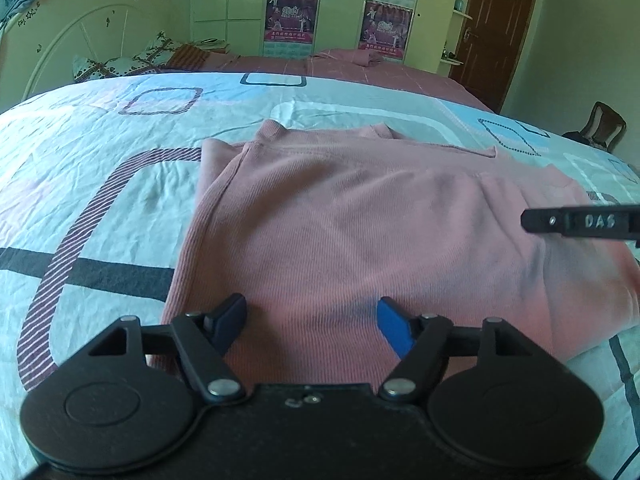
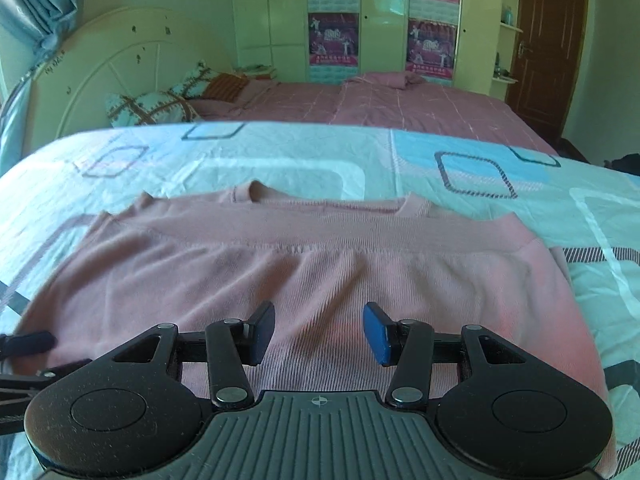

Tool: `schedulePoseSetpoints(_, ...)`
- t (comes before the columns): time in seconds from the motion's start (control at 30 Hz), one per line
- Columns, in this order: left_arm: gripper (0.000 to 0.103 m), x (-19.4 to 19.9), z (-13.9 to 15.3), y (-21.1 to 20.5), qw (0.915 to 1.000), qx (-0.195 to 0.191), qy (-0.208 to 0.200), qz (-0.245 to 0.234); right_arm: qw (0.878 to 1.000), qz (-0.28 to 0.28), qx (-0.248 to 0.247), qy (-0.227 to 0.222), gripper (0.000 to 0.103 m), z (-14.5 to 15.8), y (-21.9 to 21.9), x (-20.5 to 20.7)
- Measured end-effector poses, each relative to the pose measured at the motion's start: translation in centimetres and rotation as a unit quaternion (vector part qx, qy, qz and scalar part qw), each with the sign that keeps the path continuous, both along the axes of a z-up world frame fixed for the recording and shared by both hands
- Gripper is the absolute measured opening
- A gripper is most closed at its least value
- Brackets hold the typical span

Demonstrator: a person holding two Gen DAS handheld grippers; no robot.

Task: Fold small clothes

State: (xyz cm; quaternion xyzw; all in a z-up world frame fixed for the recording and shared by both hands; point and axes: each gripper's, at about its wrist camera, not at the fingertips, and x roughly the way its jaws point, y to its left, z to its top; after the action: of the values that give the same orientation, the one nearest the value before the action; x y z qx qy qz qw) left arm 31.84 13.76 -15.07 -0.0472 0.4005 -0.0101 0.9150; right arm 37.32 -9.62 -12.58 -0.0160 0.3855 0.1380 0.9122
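1 pink garment (image 1: 360,220), 2 grippers, 2 pillows, 4 posters, 1 door (image 2: 548,40).

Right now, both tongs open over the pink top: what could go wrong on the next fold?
1. Both the left tongs and right tongs are open above the middle of the pink top, not an edge; closing here may bunch the fabric.
2. The top is already layered, so a pinch could catch only one layer.
3. The patterned bedsheet is wrinkled and may get pinched too.

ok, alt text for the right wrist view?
An open right tool hangs over a folded pink ribbed knit garment lying on a pale blue patterned bedsheet. A pink checked bed and cream wardrobe stand behind.
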Motion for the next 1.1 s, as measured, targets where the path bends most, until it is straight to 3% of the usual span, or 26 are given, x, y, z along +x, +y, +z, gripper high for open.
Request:
schedulePoseSetpoints(0.07, 0.074, 0.1, 0.0, 0.0, 1.0000, -0.001, 0.002, -0.004, 0.999, 0.001, -0.028, 0.016, 0.049, -1.6, 0.5, 0.0)
schedulePoseSetpoints(0.17, 0.076, 0.2, 0.2, 0.0, 0.9999, -0.006, 0.007, -0.009, 1.000, -0.003, -0.028, 0.009, 0.049, -3.0, 0.2, -0.6)
schedulePoseSetpoints(0.33, 0.079, 0.1, 0.9, 0.5, 0.9993, -0.032, 0.017, -0.001, 0.999, -0.006, -0.037, 0.011, 0.049, -3.0, 0.7, -0.5)
schedulePoseSetpoints(0.5, 0.087, -1.5, 1.5, 1.5, 0.9961, -0.083, 0.030, 0.007, 0.999, -0.014, -0.036, 0.008, 0.050, -2.9, 0.8, -0.8)
schedulePoseSetpoints(0.7, 0.087, -3.3, 1.4, 2.0, 0.9939, -0.098, 0.048, 0.016, 1.000, -0.020, -0.015, 0.010, 0.050, -1.8, 0.4, -0.6)
schedulePoseSetpoints(0.9, 0.088, -5.5, 0.5, 3.0, 0.9836, -0.156, 0.073, 0.053, 1.000, -0.022, -0.001, -0.002, 0.050, -0.7, 0.3, -1.5)
schedulePoseSetpoints(1.1, 0.095, -6.0, -0.1, 3.6, 0.9743, -0.204, 0.047, 0.084, 1.000, -0.011, -0.025, 0.008, 0.051, -2.7, 0.9, -1.9)
